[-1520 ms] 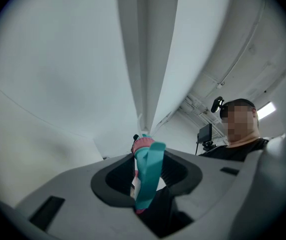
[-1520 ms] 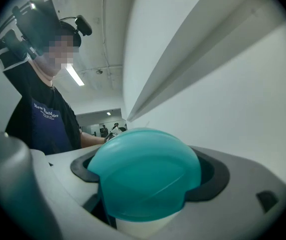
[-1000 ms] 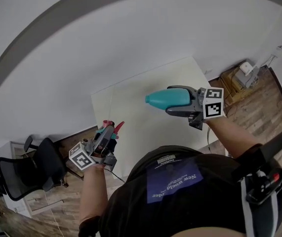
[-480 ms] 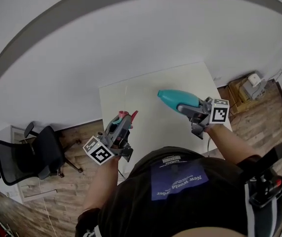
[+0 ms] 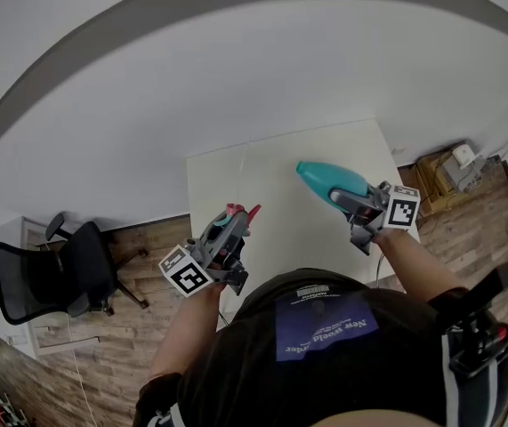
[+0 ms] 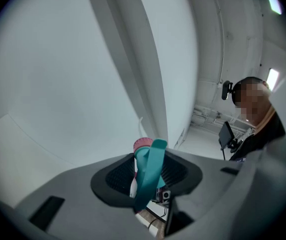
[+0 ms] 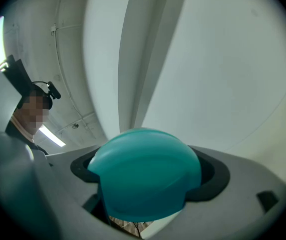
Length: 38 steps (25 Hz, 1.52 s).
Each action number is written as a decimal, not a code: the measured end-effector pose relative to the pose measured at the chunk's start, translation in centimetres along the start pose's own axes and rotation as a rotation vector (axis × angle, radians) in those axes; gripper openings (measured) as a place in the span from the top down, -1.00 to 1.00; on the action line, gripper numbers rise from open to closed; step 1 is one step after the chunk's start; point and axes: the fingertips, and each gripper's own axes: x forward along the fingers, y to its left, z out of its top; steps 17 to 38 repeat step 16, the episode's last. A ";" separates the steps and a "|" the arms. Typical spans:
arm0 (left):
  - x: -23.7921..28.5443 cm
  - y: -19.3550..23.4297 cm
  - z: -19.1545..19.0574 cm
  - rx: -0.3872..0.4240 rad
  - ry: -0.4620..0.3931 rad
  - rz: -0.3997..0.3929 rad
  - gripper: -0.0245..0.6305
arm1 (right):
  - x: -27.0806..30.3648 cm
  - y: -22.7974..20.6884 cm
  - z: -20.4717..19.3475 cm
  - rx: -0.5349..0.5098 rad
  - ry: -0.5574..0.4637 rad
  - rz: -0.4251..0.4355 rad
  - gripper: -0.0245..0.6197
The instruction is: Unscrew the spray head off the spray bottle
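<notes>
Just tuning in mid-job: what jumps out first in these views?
The teal bottle sits clamped in the right tool over the right of the white table. At left, the left tool grips the detached pink-and-teal spray head, well apart from the bottle.

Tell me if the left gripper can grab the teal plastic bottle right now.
Probably not: the left gripper is shut on the teal-and-pink spray head, and the right gripper holds the teal plastic bottle apart.
</notes>
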 end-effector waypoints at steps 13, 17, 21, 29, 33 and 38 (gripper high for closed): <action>0.2 -0.2 -0.4 -0.016 0.002 -0.008 0.49 | -0.1 0.1 0.2 -0.006 0.000 0.014 -0.48; 0.2 -0.3 -0.4 -0.016 0.001 -0.010 0.49 | 0.0 0.2 0.3 -0.003 0.000 0.020 -0.48; 0.2 -0.3 -0.4 -0.016 0.001 -0.010 0.49 | 0.0 0.2 0.3 -0.003 0.000 0.020 -0.48; 0.2 -0.3 -0.4 -0.016 0.001 -0.010 0.49 | 0.0 0.2 0.3 -0.003 0.000 0.020 -0.48; 0.2 -0.3 -0.4 -0.016 0.001 -0.010 0.49 | 0.0 0.2 0.3 -0.003 0.000 0.020 -0.48; 0.2 -0.3 -0.4 -0.016 0.001 -0.010 0.49 | 0.0 0.2 0.3 -0.003 0.000 0.020 -0.48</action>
